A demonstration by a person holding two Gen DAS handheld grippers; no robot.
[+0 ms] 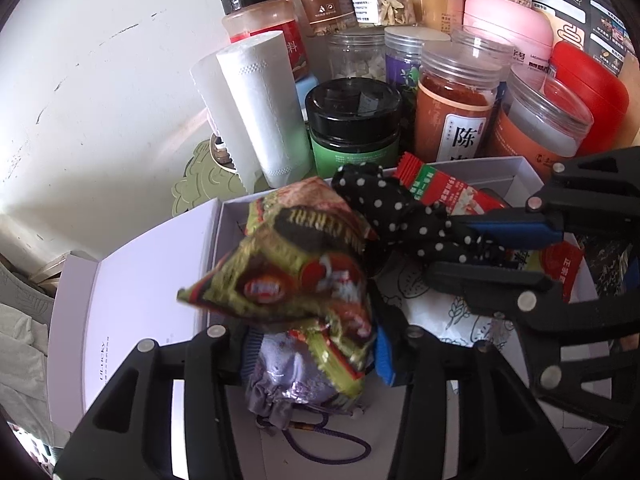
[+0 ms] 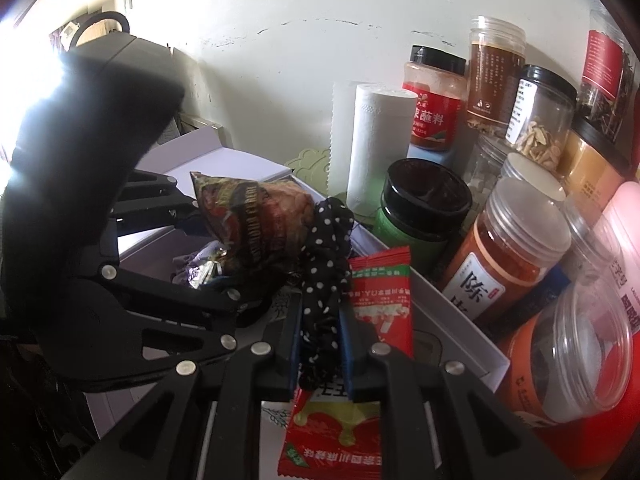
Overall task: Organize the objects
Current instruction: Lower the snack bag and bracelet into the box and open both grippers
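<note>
Two grippers, each clamped on one item above the white box (image 1: pixel 160 264).
We find the left gripper (image 1: pixel 308 356) closed on the cereal packet (image 1: pixel 296 264), the right gripper (image 2: pixel 320 344) closed on the polka-dot cloth (image 2: pixel 324 264); both are held above the box, apparently for sorting. Jars (image 1: pixel 452 116) crowd its 12 o'clock side.
</note>
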